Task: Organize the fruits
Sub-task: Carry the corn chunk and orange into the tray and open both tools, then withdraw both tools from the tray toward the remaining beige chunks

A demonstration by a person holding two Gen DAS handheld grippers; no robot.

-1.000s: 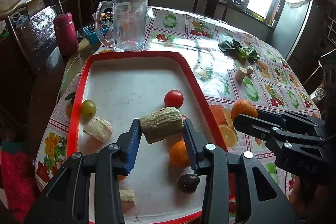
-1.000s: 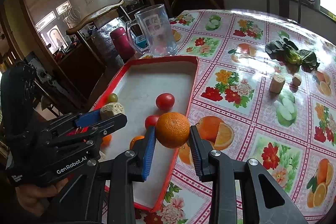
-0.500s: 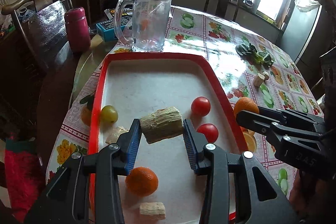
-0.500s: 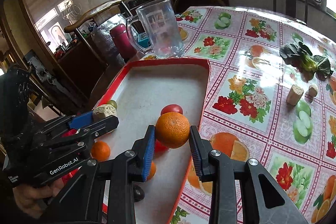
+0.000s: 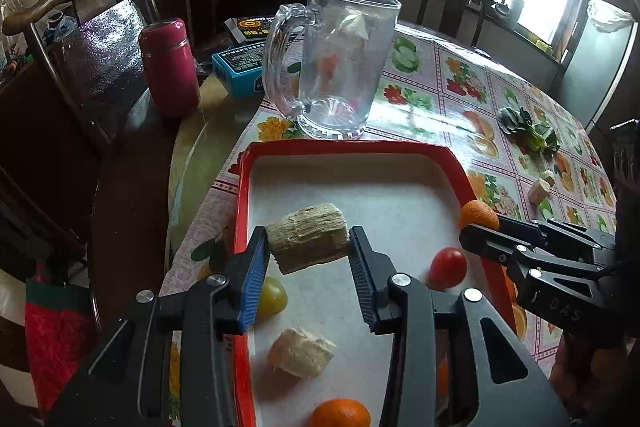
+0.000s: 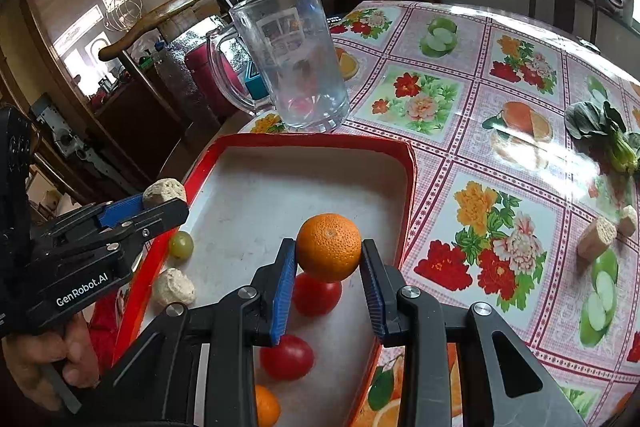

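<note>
- Above the red-rimmed white tray (image 5: 242,211), the left hand-held gripper (image 5: 308,247) clamps a pale fibrous cane chunk (image 5: 308,243).
- Right hand-held gripper (image 6: 329,259) clamps a round orange (image 6: 329,247) over the tray's right side.
- Step: carrying; next, likely lower both and release.

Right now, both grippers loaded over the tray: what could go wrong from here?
1. The orange in the right gripper is round and pinched only at its sides; it could slip and roll onto the tomatoes below.
2. The left gripper holds the sugarcane piece tilted, so it may pivot out.
3. The two grippers work close together above the red tray and could collide; the glass mug stands just beyond.
</note>
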